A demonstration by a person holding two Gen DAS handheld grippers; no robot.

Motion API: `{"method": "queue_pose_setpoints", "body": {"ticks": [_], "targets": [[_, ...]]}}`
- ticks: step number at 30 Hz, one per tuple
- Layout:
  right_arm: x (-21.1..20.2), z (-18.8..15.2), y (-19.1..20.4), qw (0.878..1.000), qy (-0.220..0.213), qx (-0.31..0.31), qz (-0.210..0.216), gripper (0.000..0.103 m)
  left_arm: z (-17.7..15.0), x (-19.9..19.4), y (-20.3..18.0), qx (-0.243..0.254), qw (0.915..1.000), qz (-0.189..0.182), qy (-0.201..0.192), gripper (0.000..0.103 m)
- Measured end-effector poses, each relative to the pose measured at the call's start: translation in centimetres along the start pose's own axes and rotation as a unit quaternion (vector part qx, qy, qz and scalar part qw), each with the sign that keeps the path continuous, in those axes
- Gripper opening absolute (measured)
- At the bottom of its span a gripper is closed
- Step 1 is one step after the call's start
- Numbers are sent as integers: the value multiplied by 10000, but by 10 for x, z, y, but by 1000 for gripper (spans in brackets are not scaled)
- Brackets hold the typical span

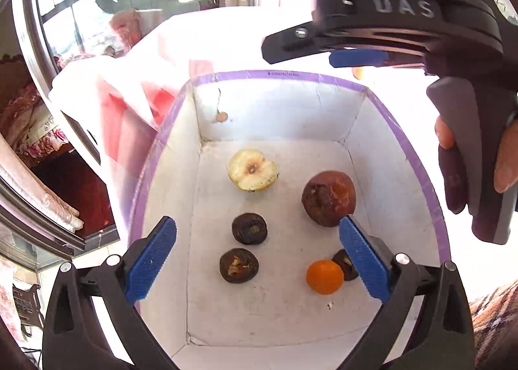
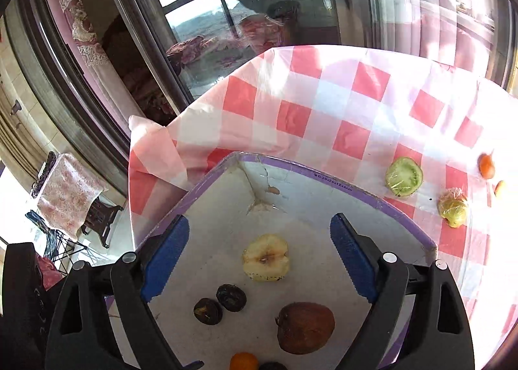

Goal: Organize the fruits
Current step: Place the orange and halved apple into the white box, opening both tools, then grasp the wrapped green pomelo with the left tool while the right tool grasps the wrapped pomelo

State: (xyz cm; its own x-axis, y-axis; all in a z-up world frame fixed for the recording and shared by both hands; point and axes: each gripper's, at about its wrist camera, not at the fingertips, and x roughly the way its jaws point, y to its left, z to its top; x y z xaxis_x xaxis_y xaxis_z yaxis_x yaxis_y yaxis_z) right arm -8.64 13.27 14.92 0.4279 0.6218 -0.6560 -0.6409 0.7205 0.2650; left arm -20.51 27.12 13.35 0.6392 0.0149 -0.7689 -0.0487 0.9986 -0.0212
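A white box with a purple taped rim [image 1: 285,74] [image 2: 343,180] holds a cut apple half [image 1: 252,170] [image 2: 266,257], a brown wrinkled fruit [image 1: 328,198] [image 2: 306,328], a small orange [image 1: 324,276] [image 2: 243,361] and three dark dried fruits [image 1: 249,228] [image 1: 239,265] [image 2: 230,297]. My left gripper [image 1: 257,256] hangs open and empty over the box. My right gripper [image 2: 259,256] is open and empty over the box's far part; it shows in the left wrist view [image 1: 356,57] at upper right. On the checkered cloth lie a green fruit half [image 2: 404,176], a wrapped yellow fruit [image 2: 453,208] and an orange piece [image 2: 486,166].
The table with its red-and-white checkered cloth [image 2: 323,104] ends at the left, next to a glass sliding door [image 2: 194,30]. A small covered stool [image 2: 69,195] stands on the floor below left. A hand [image 1: 505,156] grips the right gripper's handle.
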Motion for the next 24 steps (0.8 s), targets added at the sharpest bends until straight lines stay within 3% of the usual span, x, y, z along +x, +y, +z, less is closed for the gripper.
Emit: {"method": "queue_pose_setpoints", "body": {"ticks": [4,7,13,18,24], "targets": [[-41,7,-31,9953,-663,606,-365,88,20,-6,0,-168,9978,282,-581,101],[-53,8,-69,9858,-879,1166,-830,88,40,8,-7,-127,9991,185,-359,101],[-48,-23,-145,9681,-400,1871,-1617,88,64,49,-10,-739,9946,-434,582,101],[-37,-49,-177,9646,-23,1909,-1817,88,81,63,-33,-760,9951,-386,494,101],[-11,-64,-211,9679,439,1814,-1685,88,121,71,-63,-556,9978,-163,312,101]]}}
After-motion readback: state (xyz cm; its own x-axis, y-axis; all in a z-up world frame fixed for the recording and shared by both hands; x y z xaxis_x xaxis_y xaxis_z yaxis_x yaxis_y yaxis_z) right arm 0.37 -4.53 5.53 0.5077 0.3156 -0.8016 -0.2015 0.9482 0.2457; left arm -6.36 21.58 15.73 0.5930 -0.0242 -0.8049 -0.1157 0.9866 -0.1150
